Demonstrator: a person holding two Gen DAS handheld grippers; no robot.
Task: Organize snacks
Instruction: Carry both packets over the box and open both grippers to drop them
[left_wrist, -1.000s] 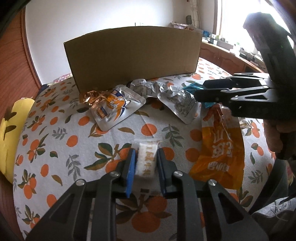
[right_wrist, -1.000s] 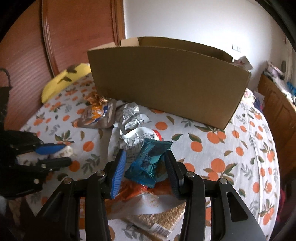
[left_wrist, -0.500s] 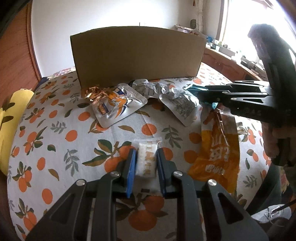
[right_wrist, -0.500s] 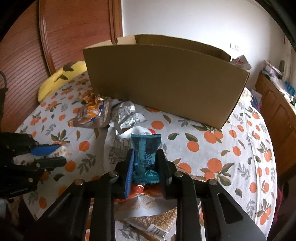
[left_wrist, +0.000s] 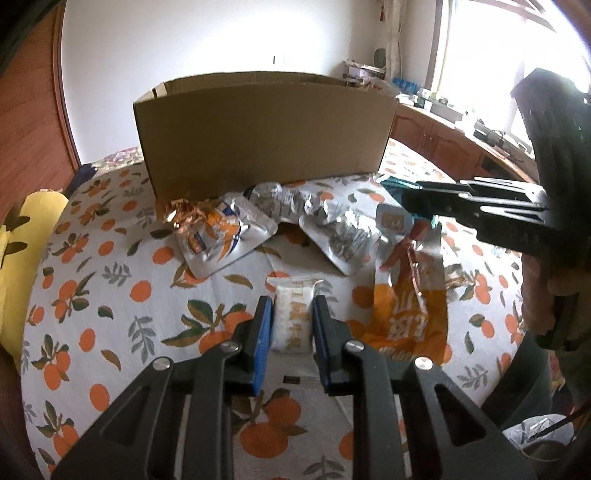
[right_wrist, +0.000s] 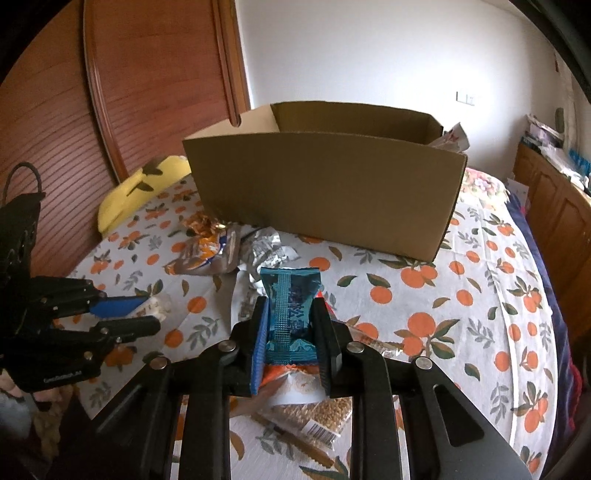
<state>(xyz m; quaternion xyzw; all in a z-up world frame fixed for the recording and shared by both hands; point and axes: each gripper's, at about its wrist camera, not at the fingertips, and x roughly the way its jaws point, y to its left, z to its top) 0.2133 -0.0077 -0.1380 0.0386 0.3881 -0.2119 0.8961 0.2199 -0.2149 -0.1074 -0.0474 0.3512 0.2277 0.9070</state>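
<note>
My left gripper (left_wrist: 290, 314) is shut on a small white snack packet (left_wrist: 293, 317) with orange print, held above the tablecloth. My right gripper (right_wrist: 290, 314) is shut on a teal snack packet (right_wrist: 291, 314), lifted off the pile. An open cardboard box (right_wrist: 325, 192) stands at the back of the table, beyond both grippers; it fills the back of the left wrist view as the box (left_wrist: 262, 136). Silver foil packets (left_wrist: 221, 236) and an orange bag (left_wrist: 406, 317) lie loose in front of it. In the right wrist view the left gripper (right_wrist: 147, 314) shows at the left.
The table carries an orange-print cloth (right_wrist: 480, 295). A yellow cushion (right_wrist: 144, 188) lies at the left edge by a wooden panel. A clear bag of grains (right_wrist: 314, 417) lies under my right gripper. Wooden cabinets (right_wrist: 554, 206) line the right wall.
The right gripper has shut on the teal packet and lifted it off the pile. Both views now sit a little higher, showing the box's inside. The left gripper keeps its hold on the white packet.
</note>
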